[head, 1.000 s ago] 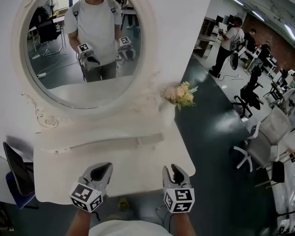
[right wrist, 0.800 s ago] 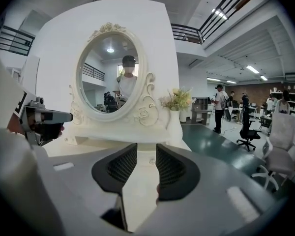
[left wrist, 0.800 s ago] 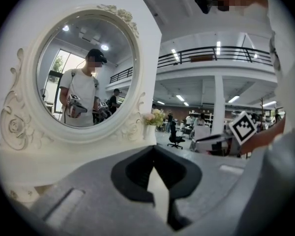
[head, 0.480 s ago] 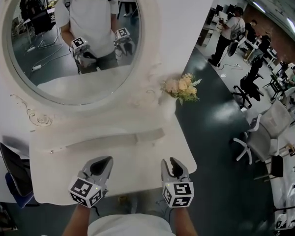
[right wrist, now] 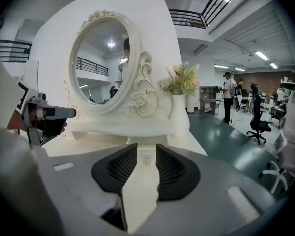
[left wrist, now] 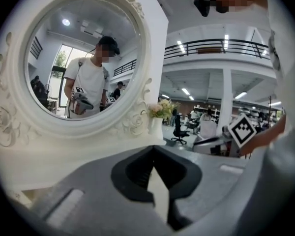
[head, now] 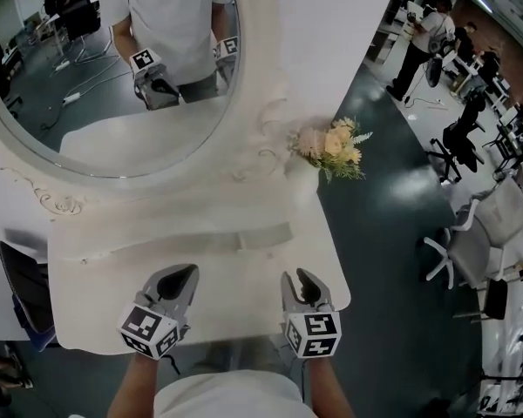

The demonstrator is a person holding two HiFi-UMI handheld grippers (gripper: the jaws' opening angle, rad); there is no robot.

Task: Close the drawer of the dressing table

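Above the near edge of the table (head: 105, 277), the left tool (head: 186, 273) has its jaws meeting tip to tip on nothing, while the right tool (head: 300, 276) beside it stands narrowly parted and empty.

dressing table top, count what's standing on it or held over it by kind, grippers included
mirror: 1
vase of flowers: 1
grippers: 2 (left gripper, right gripper)
total: 4
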